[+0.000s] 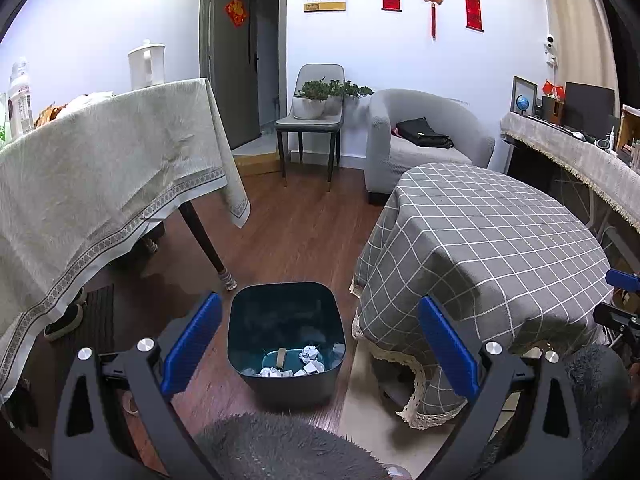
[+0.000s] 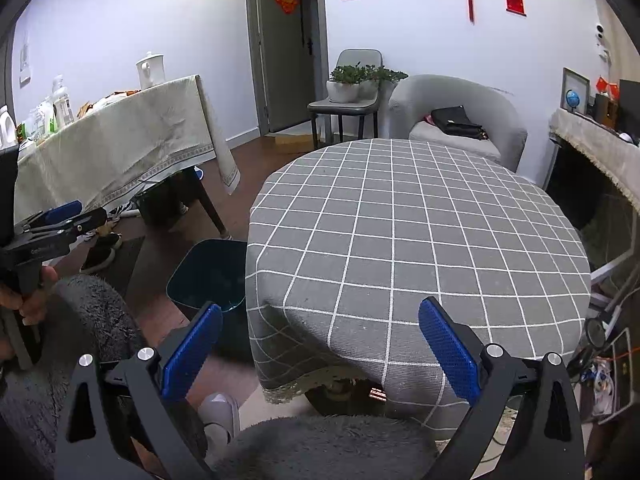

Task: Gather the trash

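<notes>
A dark teal trash bin (image 1: 286, 336) stands on the wood floor beside the round table with the grey checked cloth (image 1: 492, 248). Several crumpled white paper balls (image 1: 309, 354) lie in its bottom. My left gripper (image 1: 320, 340) is open and empty, held above and just in front of the bin. My right gripper (image 2: 320, 344) is open and empty over the near edge of the checked table (image 2: 416, 232). The bin (image 2: 208, 272) shows at the table's left in the right wrist view, where the left gripper (image 2: 60, 220) also appears at far left.
A long table with a beige cloth (image 1: 100, 176) stands to the left, bottles and a kettle on it. A grey armchair (image 1: 416, 140) and a chair with potted plants (image 1: 316, 112) stand at the back. A grey fuzzy cushion (image 1: 280, 448) is just below my grippers.
</notes>
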